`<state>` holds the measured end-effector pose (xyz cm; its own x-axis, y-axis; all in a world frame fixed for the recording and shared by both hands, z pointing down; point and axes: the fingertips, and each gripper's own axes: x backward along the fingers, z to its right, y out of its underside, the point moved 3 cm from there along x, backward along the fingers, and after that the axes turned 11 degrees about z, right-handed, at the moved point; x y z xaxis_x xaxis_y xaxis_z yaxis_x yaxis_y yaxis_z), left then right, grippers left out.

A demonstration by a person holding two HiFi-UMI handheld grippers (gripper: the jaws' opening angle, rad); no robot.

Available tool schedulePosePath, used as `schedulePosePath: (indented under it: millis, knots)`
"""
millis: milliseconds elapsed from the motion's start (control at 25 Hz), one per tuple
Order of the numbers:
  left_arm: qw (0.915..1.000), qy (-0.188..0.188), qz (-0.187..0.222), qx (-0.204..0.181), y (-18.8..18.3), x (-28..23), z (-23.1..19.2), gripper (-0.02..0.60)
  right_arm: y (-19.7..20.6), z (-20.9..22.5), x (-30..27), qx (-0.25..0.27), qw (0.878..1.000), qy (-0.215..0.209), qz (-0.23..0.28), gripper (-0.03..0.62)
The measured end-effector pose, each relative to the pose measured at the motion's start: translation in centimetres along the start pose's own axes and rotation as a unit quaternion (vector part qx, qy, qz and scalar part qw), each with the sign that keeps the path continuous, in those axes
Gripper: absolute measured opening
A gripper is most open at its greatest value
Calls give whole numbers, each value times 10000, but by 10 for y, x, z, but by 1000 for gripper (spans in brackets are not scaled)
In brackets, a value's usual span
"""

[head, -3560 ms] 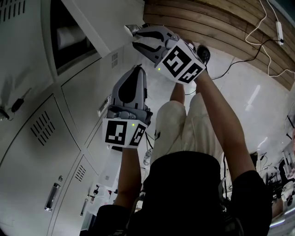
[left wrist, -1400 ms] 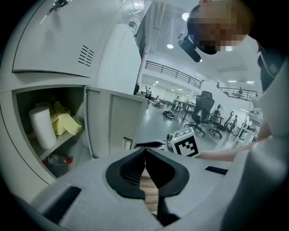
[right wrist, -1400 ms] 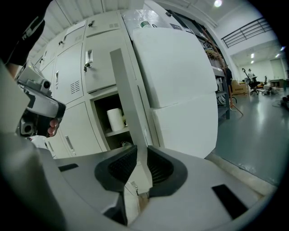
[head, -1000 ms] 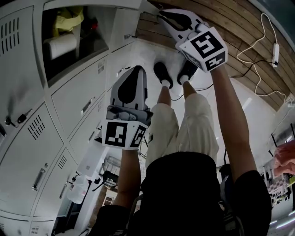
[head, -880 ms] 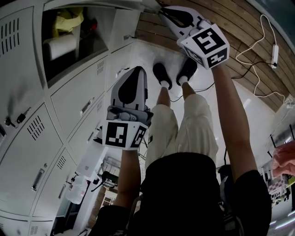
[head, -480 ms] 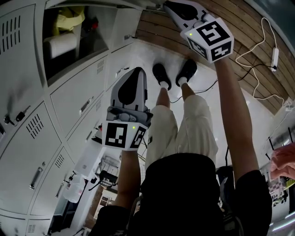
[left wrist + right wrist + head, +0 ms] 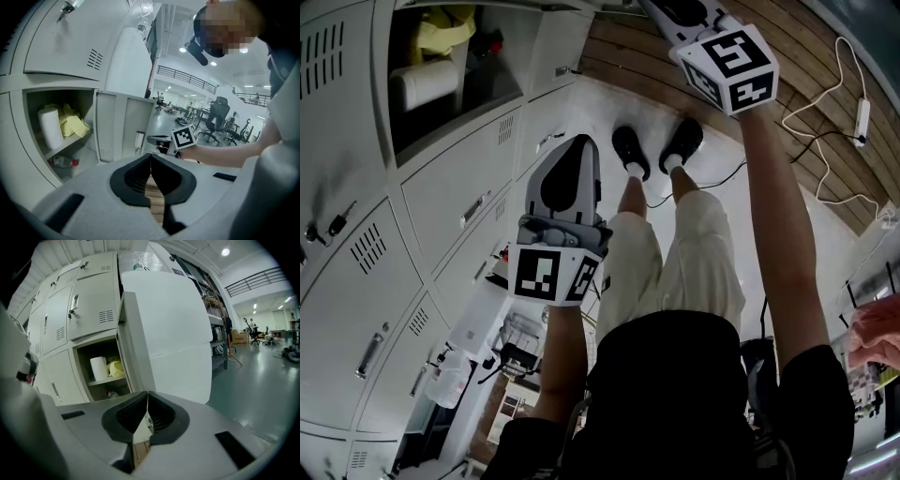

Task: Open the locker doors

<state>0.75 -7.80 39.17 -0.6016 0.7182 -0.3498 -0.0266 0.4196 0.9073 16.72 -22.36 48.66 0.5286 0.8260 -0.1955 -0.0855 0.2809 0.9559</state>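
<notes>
Bright ceiling lights [image 7: 226, 251], sharp focus, strong fisheye bending at edges.

White steel open locker door [image 7: 168, 329] is standing swung wide at its compartment's 3 o'clock side; grey closed locker doors [image 7: 455, 183] are sitting shut at 9 o'clock.

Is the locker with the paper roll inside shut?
No, its door stands swung open, showing the white roll and yellow cloth inside.

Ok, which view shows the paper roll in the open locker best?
The left gripper view: the paper roll stands large and whole beside a yellow cloth. The right gripper view shows it smaller; the head view shows it slanted, in shadow.
</notes>
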Motion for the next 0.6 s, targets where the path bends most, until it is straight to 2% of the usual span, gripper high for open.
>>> schedulePosePath:
  millis: [320, 600]
  knots:
    - [9999, -141, -12, 1, 6, 19, -4, 15, -2, -2, 1, 126, 9998, 117, 73, 12]
    - [10000, -60, 44, 55, 8, 30, 0, 15, -18, -13, 14, 268, 9992, 222, 212, 12]
